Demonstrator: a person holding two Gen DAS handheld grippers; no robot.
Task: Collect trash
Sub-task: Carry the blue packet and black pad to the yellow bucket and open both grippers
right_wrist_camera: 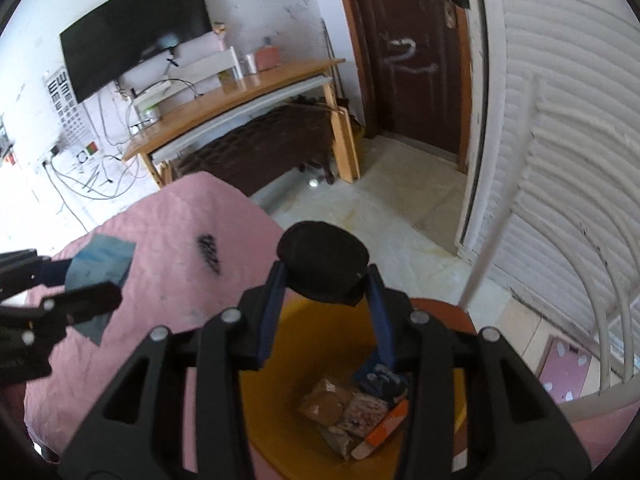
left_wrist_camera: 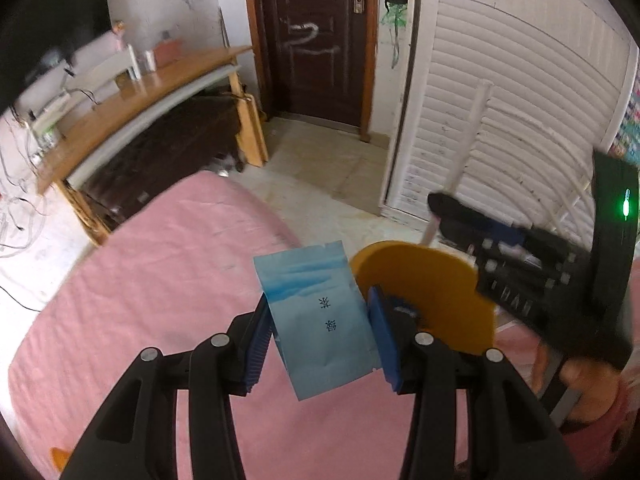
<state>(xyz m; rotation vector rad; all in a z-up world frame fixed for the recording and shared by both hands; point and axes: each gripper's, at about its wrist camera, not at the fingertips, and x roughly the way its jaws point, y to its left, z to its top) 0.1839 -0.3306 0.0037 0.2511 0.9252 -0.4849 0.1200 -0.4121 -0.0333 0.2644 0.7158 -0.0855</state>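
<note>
My left gripper (left_wrist_camera: 320,328) is shut on a light blue tea packet (left_wrist_camera: 320,320) and holds it above the pink bed (left_wrist_camera: 140,300), just left of the orange bin (left_wrist_camera: 432,292). In the right wrist view the packet (right_wrist_camera: 102,268) and left gripper (right_wrist_camera: 76,292) show at the left. My right gripper (right_wrist_camera: 326,280) is shut on a flat black round piece (right_wrist_camera: 324,266) and holds it over the orange bin (right_wrist_camera: 288,360). Several wrappers (right_wrist_camera: 356,412) lie in the bin's bottom. The right gripper (left_wrist_camera: 444,208) shows blurred at right in the left wrist view.
A dark smudge-like item (right_wrist_camera: 209,254) lies on the pink bed (right_wrist_camera: 168,240). A wooden desk (right_wrist_camera: 224,108) with cables stands past the bed, a dark door (right_wrist_camera: 408,48) and white louvred wardrobe (right_wrist_camera: 560,140) to the right. Tiled floor (right_wrist_camera: 380,208) lies between.
</note>
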